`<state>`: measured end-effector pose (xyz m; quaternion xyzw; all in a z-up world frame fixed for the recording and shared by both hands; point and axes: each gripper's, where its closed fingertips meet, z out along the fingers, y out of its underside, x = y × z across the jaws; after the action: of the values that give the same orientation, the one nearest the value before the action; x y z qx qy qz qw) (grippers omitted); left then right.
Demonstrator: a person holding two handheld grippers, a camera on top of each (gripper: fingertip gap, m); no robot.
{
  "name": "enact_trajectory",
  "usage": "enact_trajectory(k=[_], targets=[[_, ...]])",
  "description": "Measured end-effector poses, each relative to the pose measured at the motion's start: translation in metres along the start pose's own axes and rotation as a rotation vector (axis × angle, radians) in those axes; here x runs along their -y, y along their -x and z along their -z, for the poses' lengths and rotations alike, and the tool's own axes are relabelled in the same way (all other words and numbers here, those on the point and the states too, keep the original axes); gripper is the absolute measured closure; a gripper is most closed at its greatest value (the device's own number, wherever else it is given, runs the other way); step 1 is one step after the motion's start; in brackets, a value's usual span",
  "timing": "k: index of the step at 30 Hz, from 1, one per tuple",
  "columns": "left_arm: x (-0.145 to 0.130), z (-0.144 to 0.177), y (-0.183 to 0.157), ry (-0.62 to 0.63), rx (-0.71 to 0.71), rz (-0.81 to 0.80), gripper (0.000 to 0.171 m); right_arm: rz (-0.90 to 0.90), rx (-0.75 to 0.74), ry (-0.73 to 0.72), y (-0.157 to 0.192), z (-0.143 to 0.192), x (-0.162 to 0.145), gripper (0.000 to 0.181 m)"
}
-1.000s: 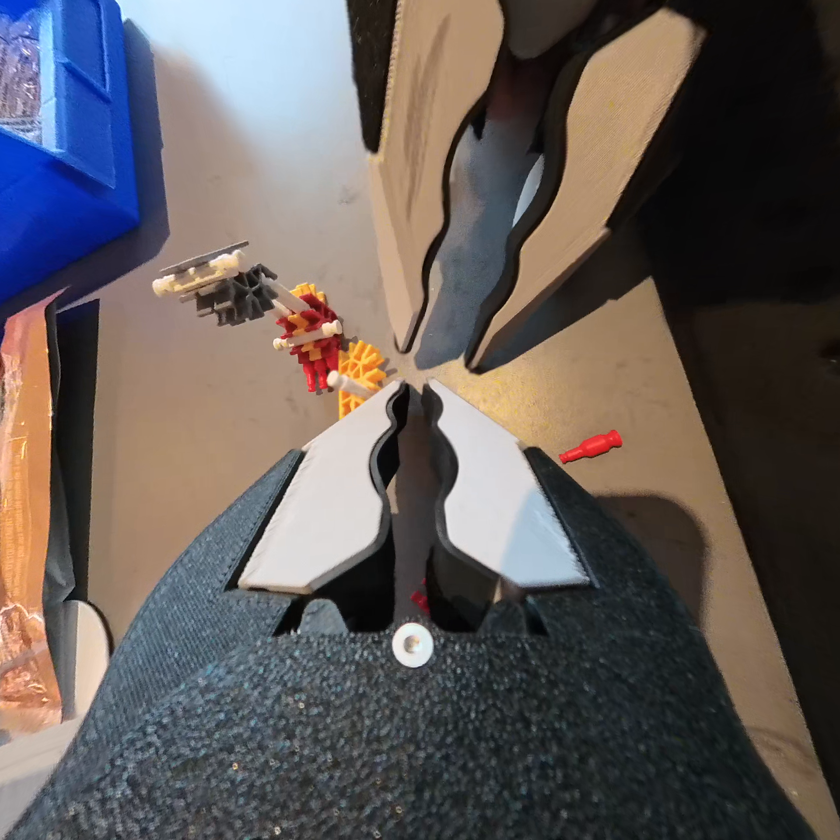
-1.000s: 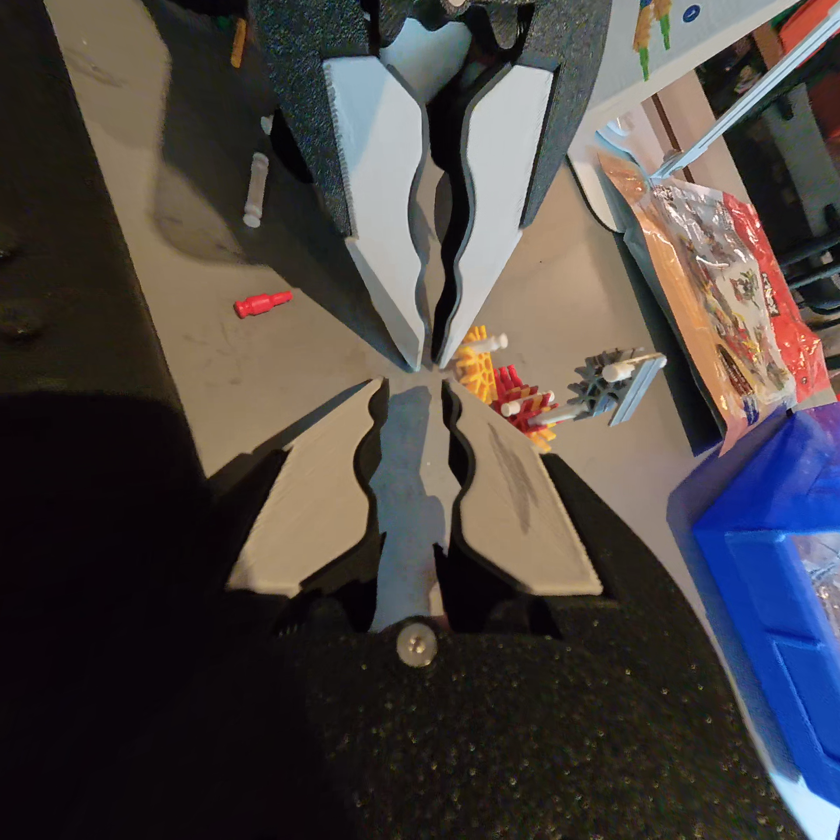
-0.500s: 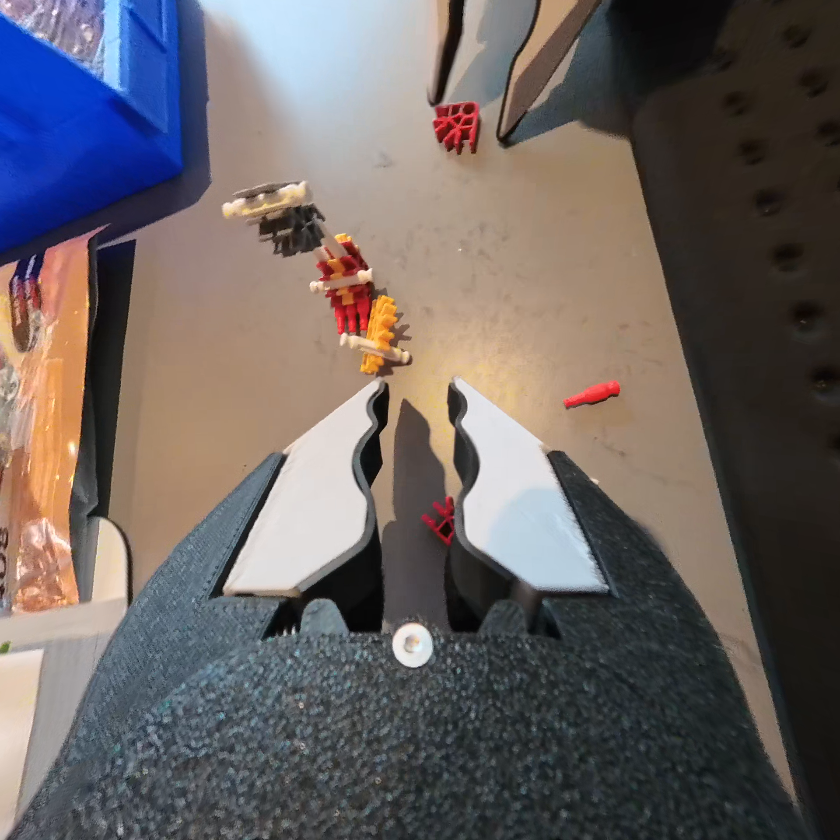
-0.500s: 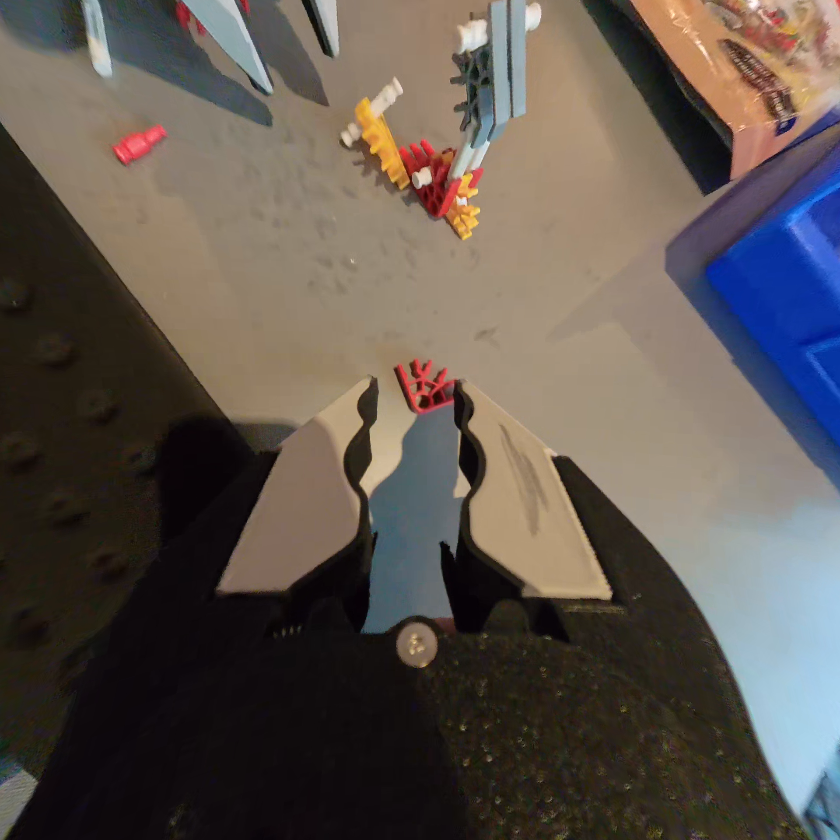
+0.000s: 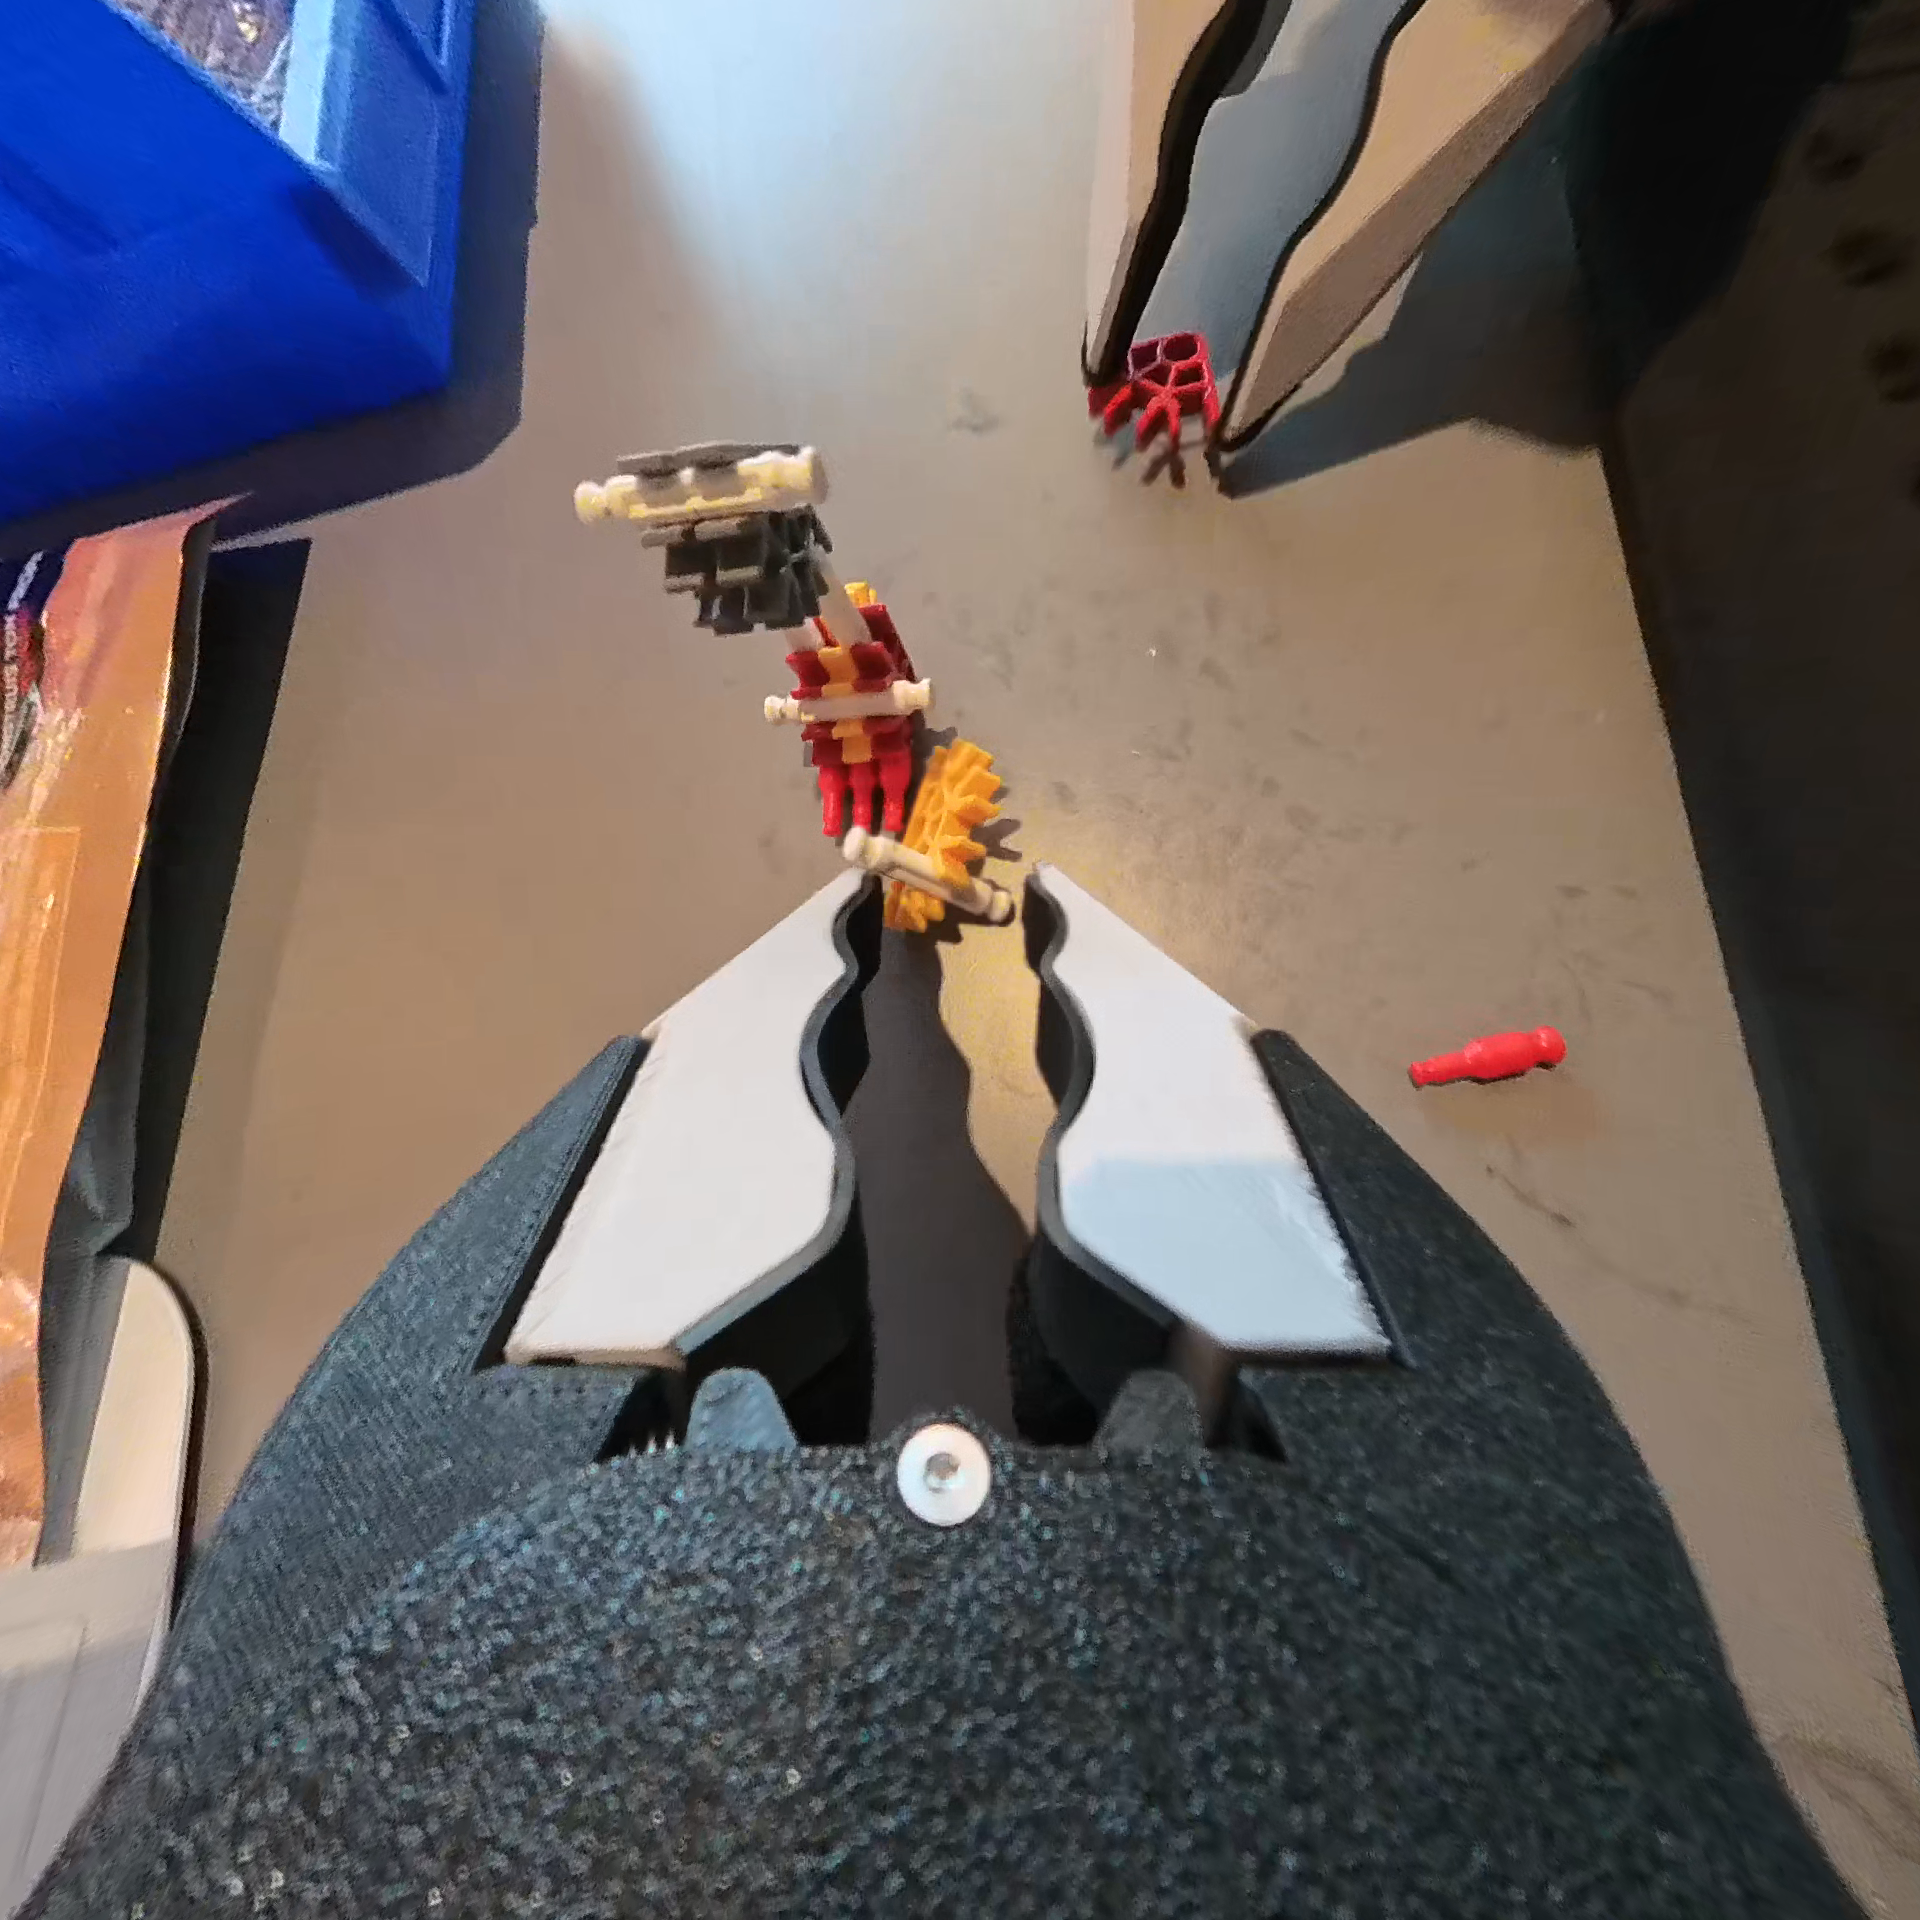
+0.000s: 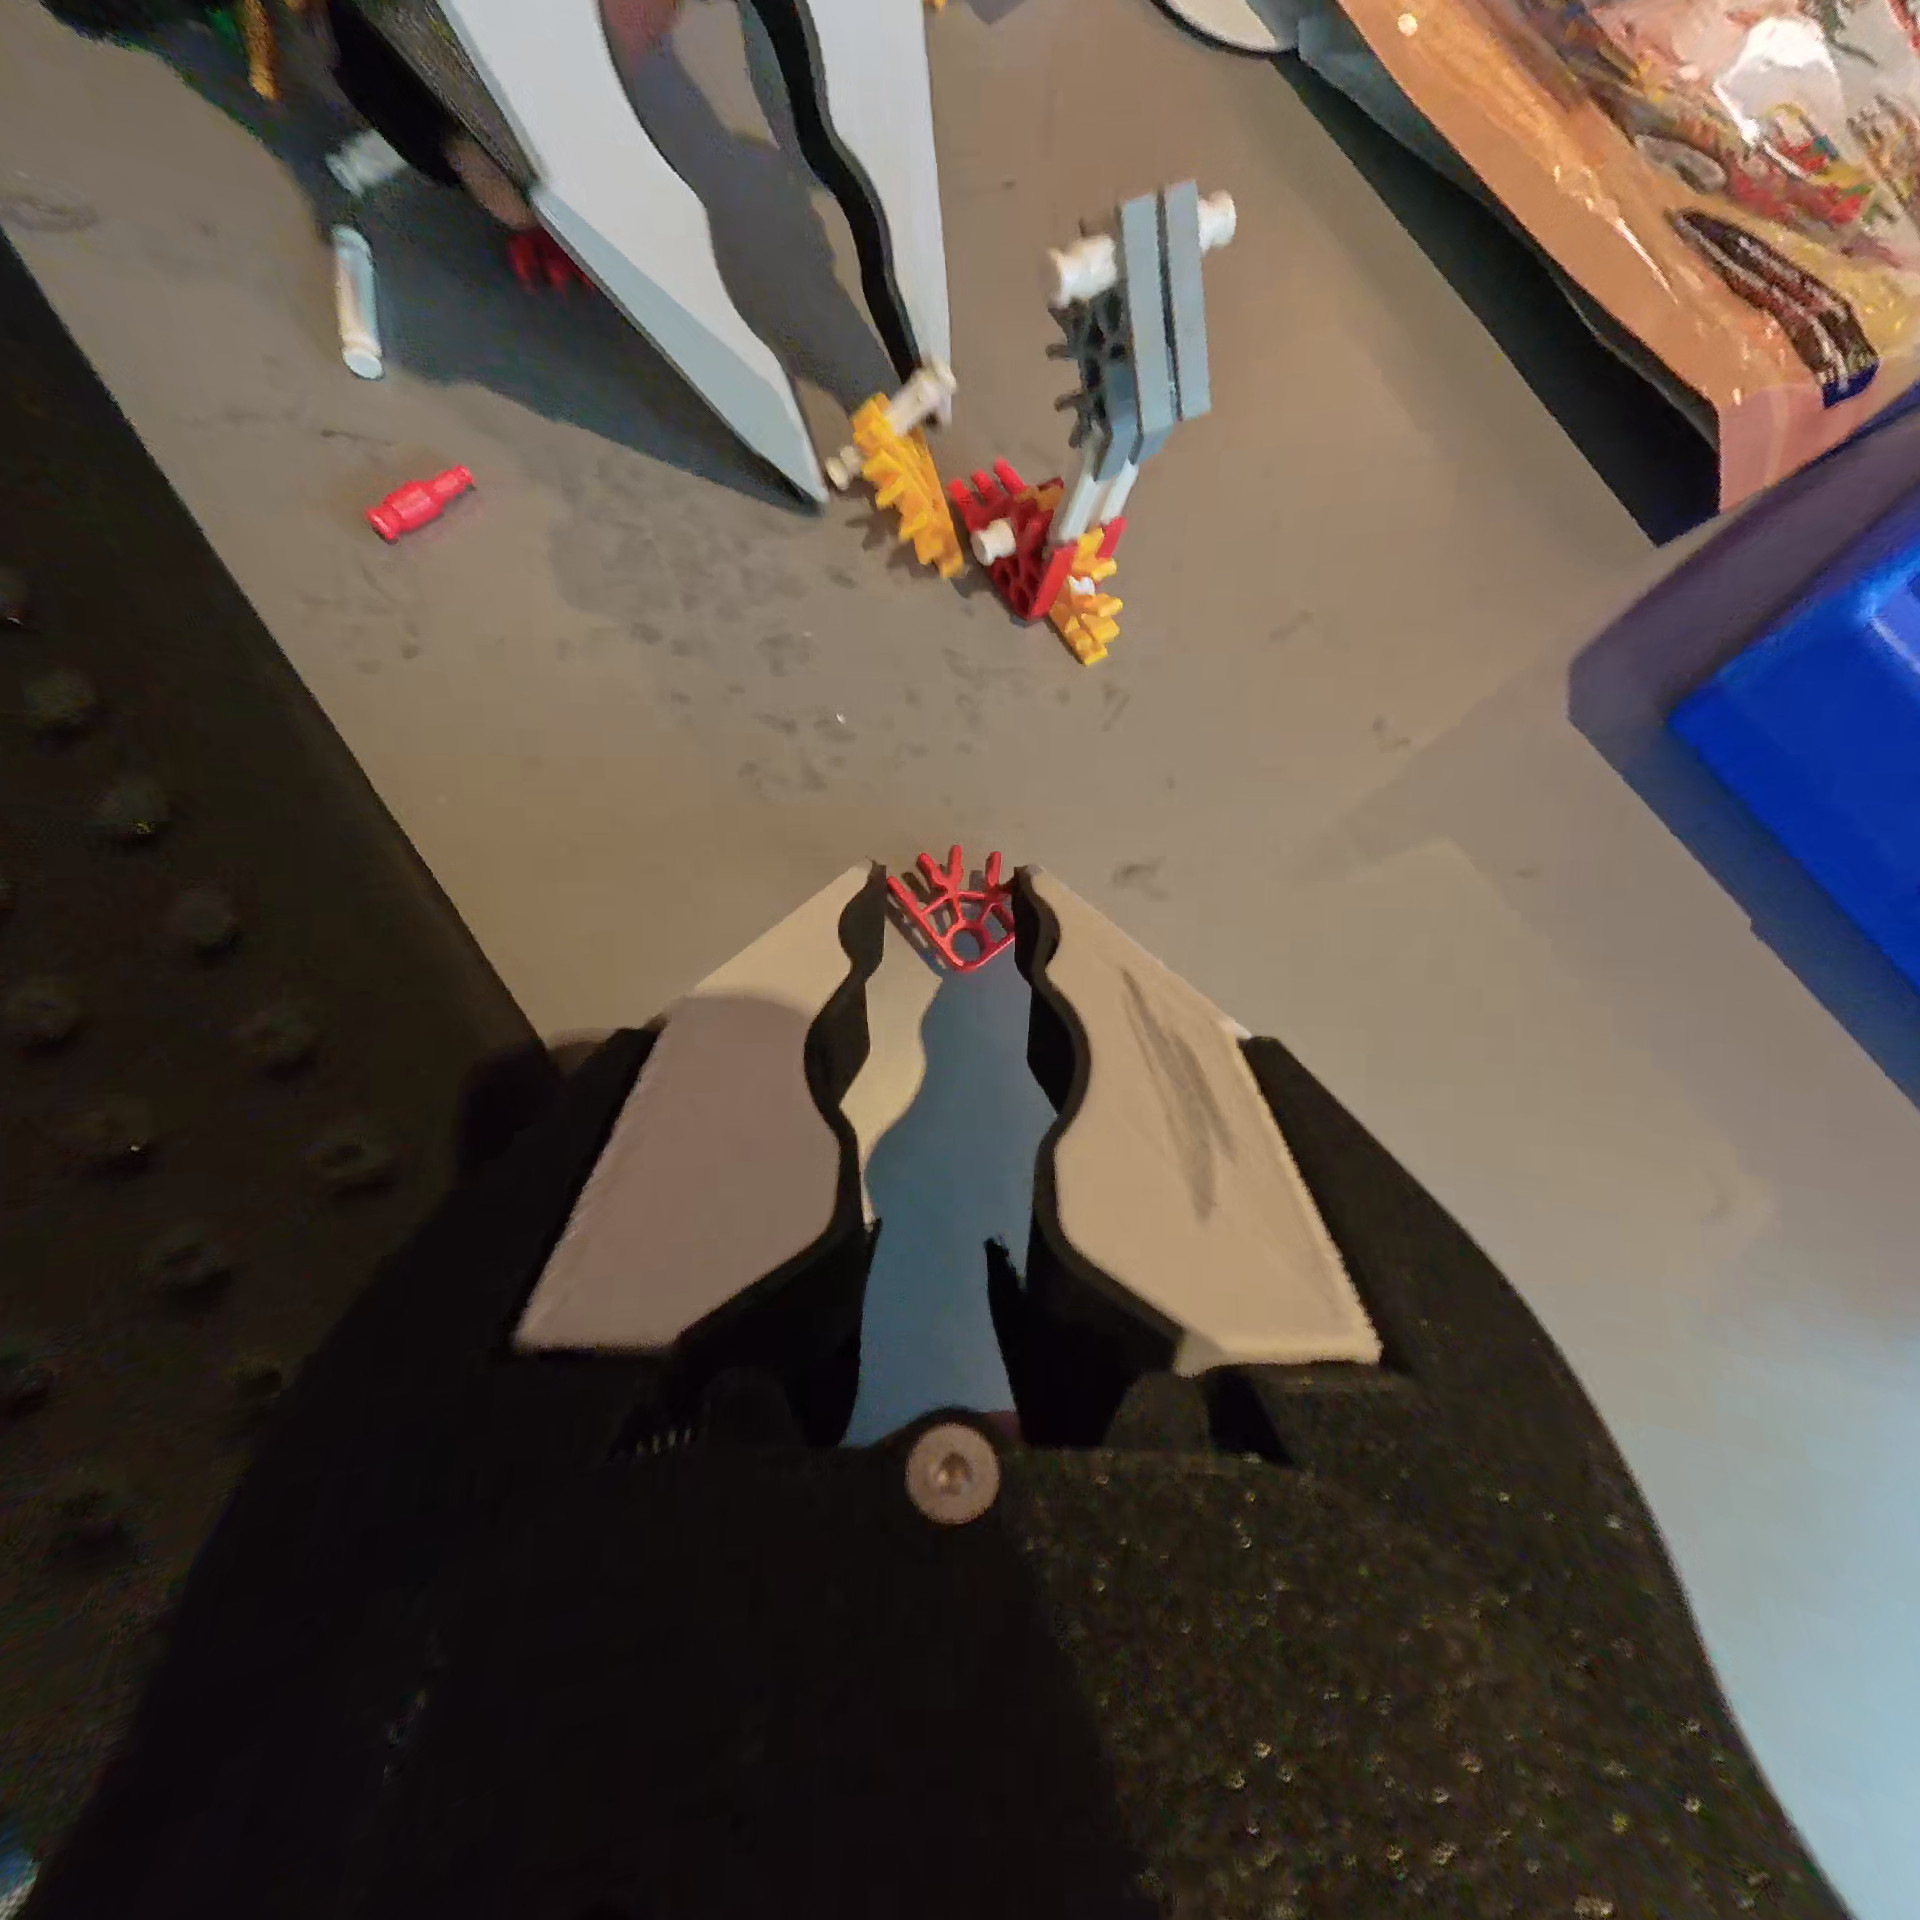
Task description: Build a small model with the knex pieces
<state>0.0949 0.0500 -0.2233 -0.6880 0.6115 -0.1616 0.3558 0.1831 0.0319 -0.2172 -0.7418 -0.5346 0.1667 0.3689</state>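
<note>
The left gripper (image 5: 945, 899) points downward, fingers parted. The right gripper (image 6: 951, 894), opposite it, has its fingers drawn in, each tip pressing something small.

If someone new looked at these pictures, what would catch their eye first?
Probably the small model of red, yellow and grey plastic pieces standing mid-table, with the left gripper open around its yellow end. Next, the red connector pinched in the right gripper, and the bright blue bin at the table's edge.
</note>
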Motion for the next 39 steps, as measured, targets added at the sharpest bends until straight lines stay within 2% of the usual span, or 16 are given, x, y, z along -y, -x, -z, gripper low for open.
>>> enact_trajectory(k=[1,9,11,14,17,20,24,27,30,32,34,39], targets=[[0.0,-0.001,0.0,0.003,-0.001,-0.009,0.149,0.002,0.014,-0.012,0.002,-0.001,0.004,0.157],[0.006,-0.002,-0.007,-0.025,0.018,-0.114,0.151,0.081,0.138,-0.101,0.017,-0.008,0.035,0.158],[0.009,-0.001,-0.018,-0.042,-0.006,-0.188,0.151,0.098,0.15,-0.124,0.019,-0.01,0.042,0.179],[0.015,-0.001,-0.036,-0.081,-0.039,-0.275,0.151,0.096,0.183,-0.14,0.023,-0.012,0.047,0.179],[0.015,0.001,-0.039,-0.09,-0.047,-0.308,0.151,0.102,0.174,-0.115,0.022,-0.013,0.043,0.176],[0.014,0.004,-0.035,-0.091,-0.036,-0.296,0.15,0.048,0.126,-0.085,0.011,-0.011,0.035,0.159],[0.012,0.005,-0.034,-0.073,-0.042,-0.271,0.144,0.046,-0.022,-0.032,-0.012,-0.014,0.024,0.144],[0.011,0.005,-0.035,-0.064,-0.048,-0.267,0.143,0.025,-0.013,0.009,-0.018,-0.024,0.019,0.141],[0.01,0.006,-0.034,-0.053,-0.048,-0.258,0.142,-0.02,0.075,0.013,-0.013,-0.035,0.019,0.14],[0.009,0.006,-0.033,-0.05,-0.045,-0.252,0.141,-0.016,0.082,0.014,-0.015,-0.038,0.021,0.15],[0.009,0.006,-0.033,-0.051,-0.051,-0.249,0.141,-0.013,0.094,0.024,-0.013,-0.039,0.022,0.153],[0.008,0.007,-0.031,-0.046,-0.045,-0.253,0.141,0.102,0.157,0.069,0.0,-0.027,0.013,0.154]])
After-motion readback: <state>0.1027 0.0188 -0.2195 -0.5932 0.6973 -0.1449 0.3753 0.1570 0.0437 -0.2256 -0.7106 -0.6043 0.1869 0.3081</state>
